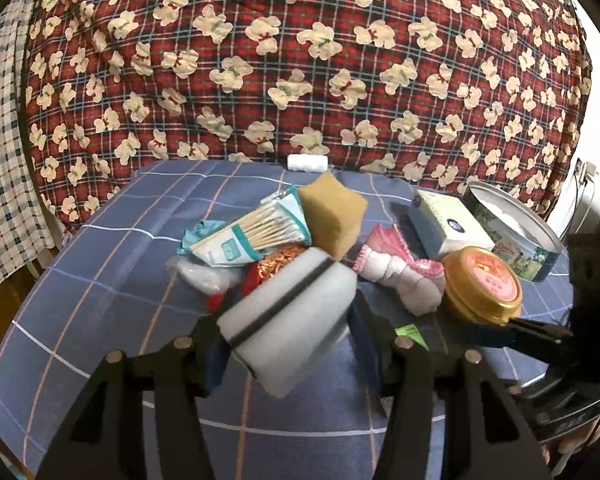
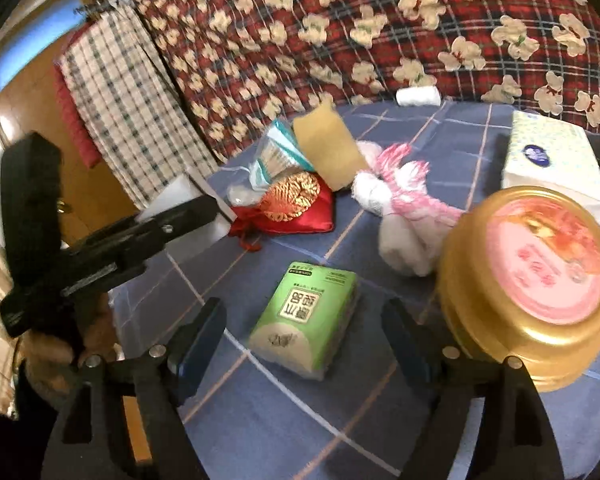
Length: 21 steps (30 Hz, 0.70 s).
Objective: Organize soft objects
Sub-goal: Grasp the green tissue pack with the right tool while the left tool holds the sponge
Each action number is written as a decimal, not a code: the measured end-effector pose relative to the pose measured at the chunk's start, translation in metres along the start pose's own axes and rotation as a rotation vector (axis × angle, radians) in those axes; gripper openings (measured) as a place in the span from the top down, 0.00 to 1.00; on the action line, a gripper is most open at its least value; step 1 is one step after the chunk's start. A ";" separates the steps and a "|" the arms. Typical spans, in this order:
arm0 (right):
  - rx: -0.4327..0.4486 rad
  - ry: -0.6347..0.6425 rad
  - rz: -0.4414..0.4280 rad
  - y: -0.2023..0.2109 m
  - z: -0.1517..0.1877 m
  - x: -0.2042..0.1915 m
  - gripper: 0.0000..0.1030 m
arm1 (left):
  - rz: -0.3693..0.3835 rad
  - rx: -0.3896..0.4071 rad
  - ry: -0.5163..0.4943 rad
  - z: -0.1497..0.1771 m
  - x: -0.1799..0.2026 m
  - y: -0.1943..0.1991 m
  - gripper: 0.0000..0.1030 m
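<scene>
My left gripper (image 1: 288, 340) is shut on a white foam block with a dark stripe (image 1: 292, 316), held above the blue checked tablecloth (image 1: 100, 272). The same block (image 2: 176, 196) shows at the left of the right wrist view. My right gripper (image 2: 300, 336) is open just above the table. A green tissue pack (image 2: 304, 320) lies flat between its fingers, with a gap on each side. Behind lie a yellow sponge (image 1: 332, 216), a cotton swab pack (image 1: 252, 232), a red brocade pouch (image 2: 292, 204) and a pink and white knotted cloth (image 2: 400, 208).
A gold tin with a pink lid (image 2: 540, 276) stands close to my right finger. Behind it are a white tissue box (image 2: 548, 160) and an open round tin (image 1: 516, 228). A white roll (image 1: 307, 162) lies at the far edge, against a red bear-print quilt (image 1: 300, 60).
</scene>
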State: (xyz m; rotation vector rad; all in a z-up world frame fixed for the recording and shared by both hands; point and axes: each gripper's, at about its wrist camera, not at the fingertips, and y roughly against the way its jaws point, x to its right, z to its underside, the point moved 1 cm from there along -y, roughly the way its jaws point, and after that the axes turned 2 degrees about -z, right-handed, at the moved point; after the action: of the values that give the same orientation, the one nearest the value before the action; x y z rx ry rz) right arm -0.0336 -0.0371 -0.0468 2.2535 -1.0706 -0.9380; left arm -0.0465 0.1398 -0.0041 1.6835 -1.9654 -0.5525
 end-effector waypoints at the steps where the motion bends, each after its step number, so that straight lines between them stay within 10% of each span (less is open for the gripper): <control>1: -0.014 0.021 0.042 -0.008 -0.002 -0.007 0.21 | -0.002 0.000 -0.001 0.000 -0.001 0.000 0.48; 7: -0.132 0.144 0.164 -0.043 0.000 -0.030 0.23 | -0.004 0.005 0.014 0.001 -0.008 0.001 0.48; 12: -0.113 0.128 0.193 -0.030 0.002 -0.022 0.47 | 0.001 0.004 0.015 0.002 -0.008 0.001 0.48; 21: 0.048 0.046 0.100 0.030 0.001 -0.005 0.48 | 0.017 0.020 -0.015 -0.001 0.010 0.005 0.48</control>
State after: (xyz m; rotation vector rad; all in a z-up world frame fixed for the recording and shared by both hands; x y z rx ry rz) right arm -0.0507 -0.0508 -0.0262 2.2256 -1.1852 -0.8241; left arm -0.0511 0.1307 0.0012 1.6776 -2.0005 -0.5421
